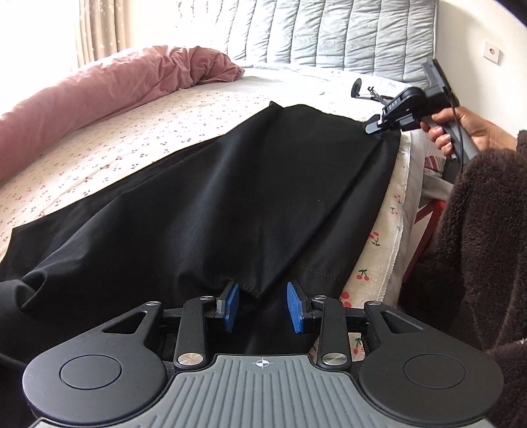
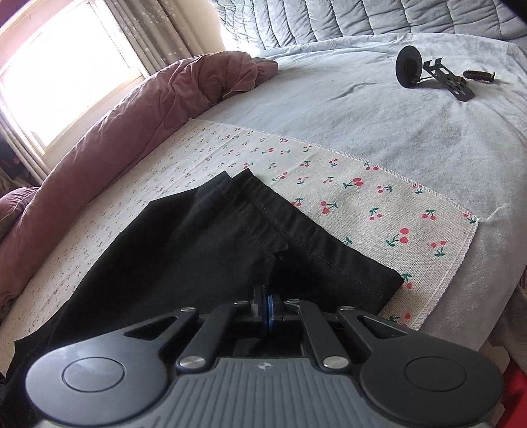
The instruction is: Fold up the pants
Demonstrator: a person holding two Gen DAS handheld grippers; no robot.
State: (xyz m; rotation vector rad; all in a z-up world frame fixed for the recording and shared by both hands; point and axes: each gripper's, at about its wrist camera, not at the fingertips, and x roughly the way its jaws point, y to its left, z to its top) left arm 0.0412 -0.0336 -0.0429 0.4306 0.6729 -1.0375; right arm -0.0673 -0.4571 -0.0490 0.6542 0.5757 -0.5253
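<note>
Black pants lie on the bed, right tongs pinching them, left tongs spread apart.

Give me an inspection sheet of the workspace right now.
Surface: bed with a cherry-print cloth on top.
Job's things: black pants spread over the cloth.
Clutter: black metal stand; pink duvet bunched along the far side.
Grippers: left gripper open at a pants edge; right gripper shut on the pants near the hems.
Cables: thin black cable at the right handle.
Surroundings: padded headboard, window, curtain.
</note>
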